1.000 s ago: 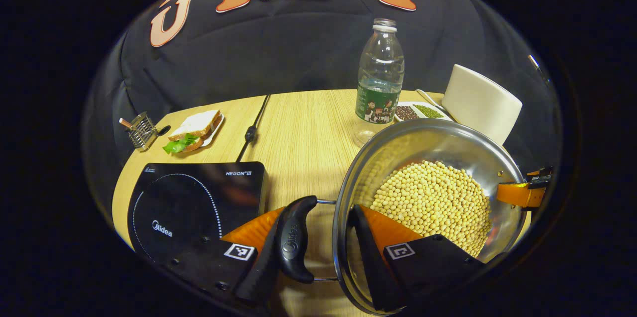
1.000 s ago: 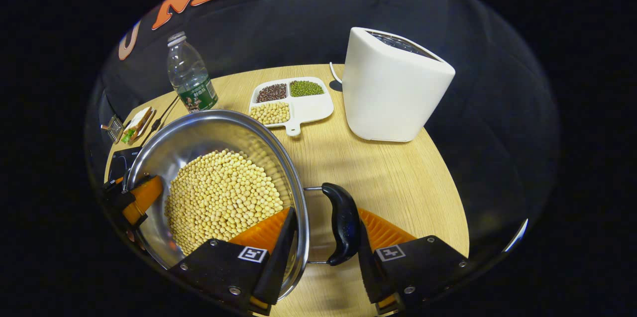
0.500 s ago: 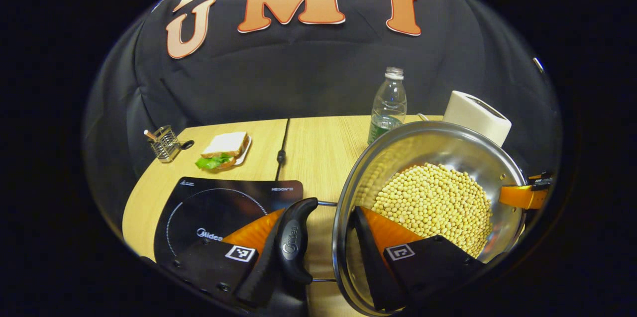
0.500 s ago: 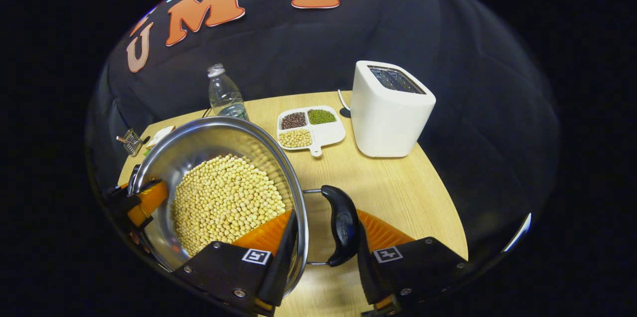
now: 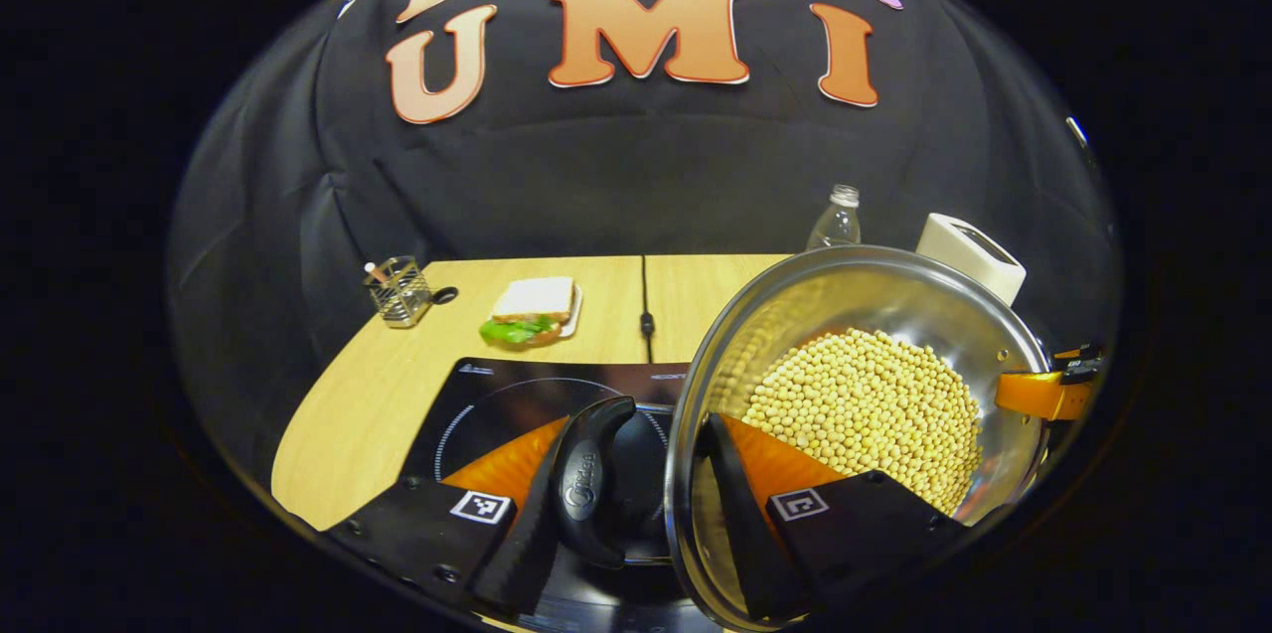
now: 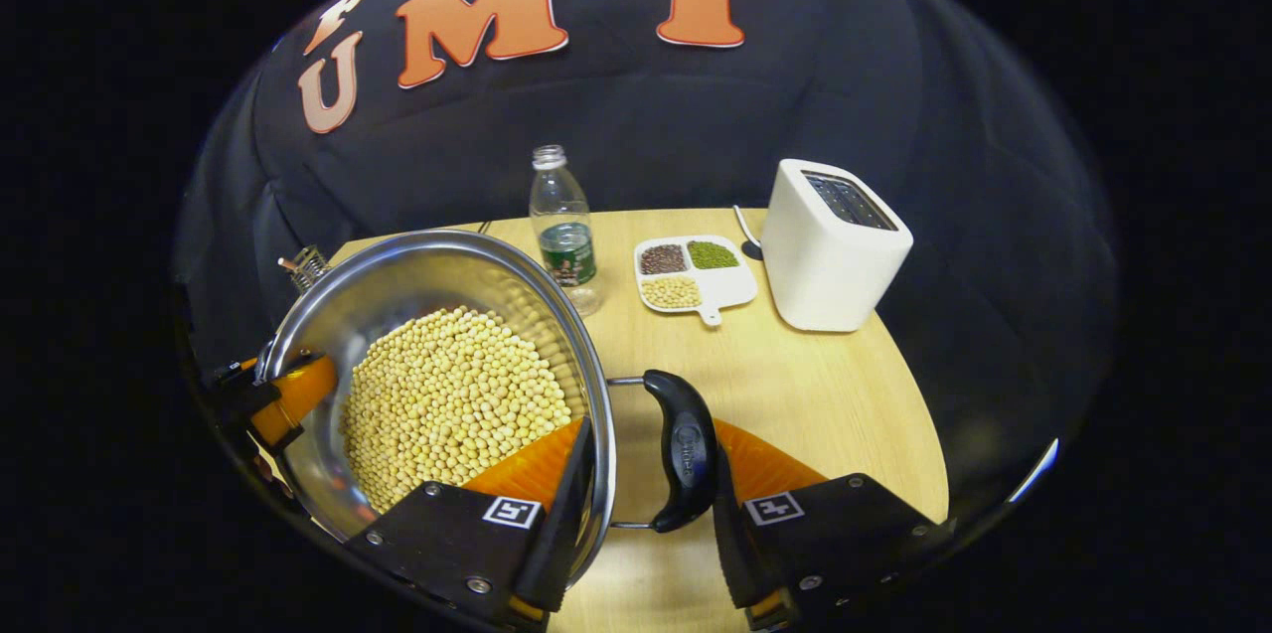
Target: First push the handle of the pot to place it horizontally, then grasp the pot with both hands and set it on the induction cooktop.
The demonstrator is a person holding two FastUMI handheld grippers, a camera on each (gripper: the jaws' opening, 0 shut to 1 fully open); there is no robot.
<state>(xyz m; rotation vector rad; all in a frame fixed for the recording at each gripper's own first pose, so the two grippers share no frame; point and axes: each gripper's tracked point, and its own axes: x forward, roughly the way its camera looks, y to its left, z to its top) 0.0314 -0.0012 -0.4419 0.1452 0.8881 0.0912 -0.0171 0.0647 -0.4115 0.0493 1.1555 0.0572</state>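
The steel pot [image 5: 874, 355] is full of yellow beans [image 5: 865, 414] and is held up in the air by two tongs. The left tongs [image 5: 646, 504] pinch one side of the pot: one finger sits inside the rim and the other presses on the black side handle [image 5: 586, 484]. The right tongs [image 6: 646, 504] do the same on the other side, with one finger inside the rim and one on that side's black handle [image 6: 681, 449]. Holding both sides likely keeps the heavy pot level so the beans do not spill.

In the left gripper view, the left handle hangs above the black induction cooktop [image 5: 497, 395], and the pot's left edge is over the cooktop too. The rest of the pot reaches out to the right of the cooktop. So the pot seems not yet set down, and it probably needs to go a bit more over the cooktop ring and then down.

The two handles stick out flat, one to each side. The line from handle to handle looks to run along the cooktop's front edge, side to side across the desk [image 6: 795, 385].
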